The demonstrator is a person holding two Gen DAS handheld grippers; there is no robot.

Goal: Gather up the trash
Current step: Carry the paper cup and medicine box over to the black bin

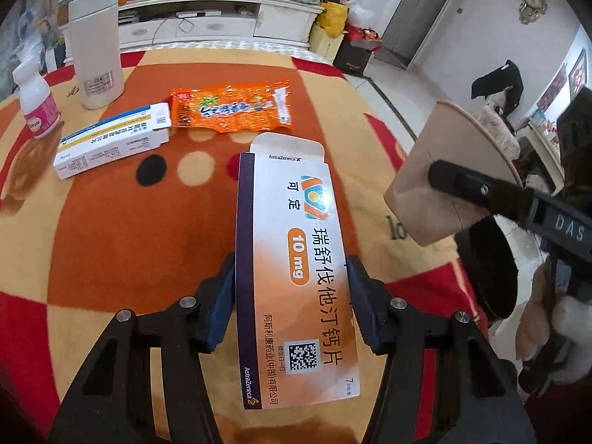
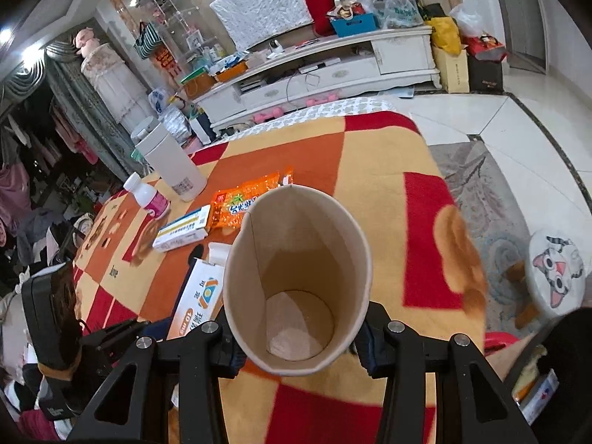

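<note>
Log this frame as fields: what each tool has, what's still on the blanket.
left tool: orange-white medicine box between its pads, flap end open
right tool: shut on paper cup, mouth towards camera, nothing visible inside
still on blanket: orange snack wrapper, blue-white medicine box, pink-label bottle, white tumbler
in cup so far: nothing visible

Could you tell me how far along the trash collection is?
Nothing is binned yet: the paper cup in the right gripper looks empty. In hand: the left gripper has the orange medicine box between its jaws. Left on the blanket: the snack wrapper and white box.
</note>
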